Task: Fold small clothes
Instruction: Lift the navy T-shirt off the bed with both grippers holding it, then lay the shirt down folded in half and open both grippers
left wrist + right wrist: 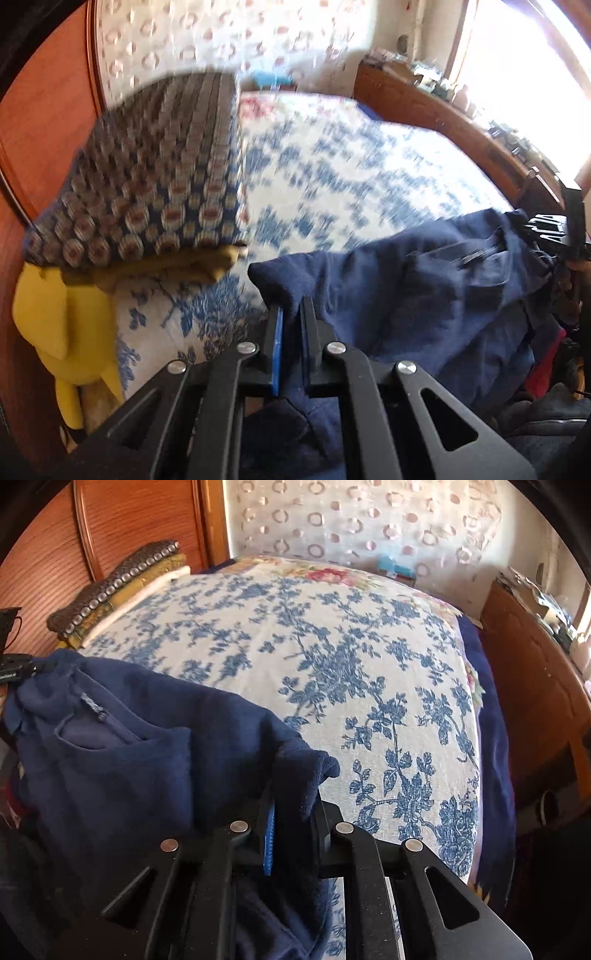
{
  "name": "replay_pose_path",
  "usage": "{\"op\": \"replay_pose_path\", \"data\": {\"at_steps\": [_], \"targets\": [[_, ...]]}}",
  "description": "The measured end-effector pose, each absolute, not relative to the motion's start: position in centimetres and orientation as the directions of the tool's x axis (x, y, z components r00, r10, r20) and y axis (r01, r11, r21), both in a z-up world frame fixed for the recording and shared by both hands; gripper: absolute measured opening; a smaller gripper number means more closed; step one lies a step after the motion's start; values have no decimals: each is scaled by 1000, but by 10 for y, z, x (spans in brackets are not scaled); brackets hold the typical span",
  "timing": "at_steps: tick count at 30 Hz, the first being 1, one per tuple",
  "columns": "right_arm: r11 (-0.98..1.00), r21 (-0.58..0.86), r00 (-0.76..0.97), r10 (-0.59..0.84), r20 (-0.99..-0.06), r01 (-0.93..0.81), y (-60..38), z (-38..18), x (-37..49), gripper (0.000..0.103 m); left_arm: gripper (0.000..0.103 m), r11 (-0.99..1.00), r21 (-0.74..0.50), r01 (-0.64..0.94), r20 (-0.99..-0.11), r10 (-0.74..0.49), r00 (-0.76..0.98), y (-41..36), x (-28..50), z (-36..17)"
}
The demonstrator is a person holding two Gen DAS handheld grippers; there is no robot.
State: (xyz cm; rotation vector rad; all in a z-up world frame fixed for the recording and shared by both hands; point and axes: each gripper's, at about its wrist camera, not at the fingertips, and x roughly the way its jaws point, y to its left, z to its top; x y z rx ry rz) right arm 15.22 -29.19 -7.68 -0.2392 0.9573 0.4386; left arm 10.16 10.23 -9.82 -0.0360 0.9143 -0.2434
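Observation:
A navy blue garment (pixel 424 288) with a neck opening hangs stretched between my two grippers above the near edge of the bed. My left gripper (pixel 291 314) is shut on one corner of it. My right gripper (pixel 291 794) is shut on the other corner; the cloth (pixel 129 760) drapes over its fingers. The right gripper shows at the far right of the left wrist view (pixel 554 229), and the left gripper at the far left of the right wrist view (pixel 14 664).
The bed has a white cover with blue flowers (pixel 332 664). A stack of folded patterned and yellow blankets (pixel 147 184) lies on its left side by a wooden wardrobe (pixel 110 528). A yellow item (pixel 62 317) hangs at left. A wooden dresser (pixel 535 686) stands right.

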Motion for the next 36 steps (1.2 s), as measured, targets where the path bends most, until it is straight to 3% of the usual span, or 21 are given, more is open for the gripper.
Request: {"op": "replay_pose_path", "data": {"at_steps": [10, 15, 28, 36], "targets": [[896, 6, 641, 323, -696, -445, -297, -1, 115, 7, 4, 962, -111, 251, -631, -263, 729, 93, 65, -15], [908, -36, 757, 326, -567, -418, -297, 55, 85, 7, 4, 949, -123, 289, -544, -308, 781, 97, 43, 28], [900, -116, 870, 361, -336, -419, -310, 193, 21, 6, 4, 945, -96, 312, -249, -326, 912, 109, -4, 139], [910, -206, 922, 314, -226, -360, -310, 262, 28, 6, 4, 963, -69, 260, -183, -269, 946, 127, 26, 186]]}}
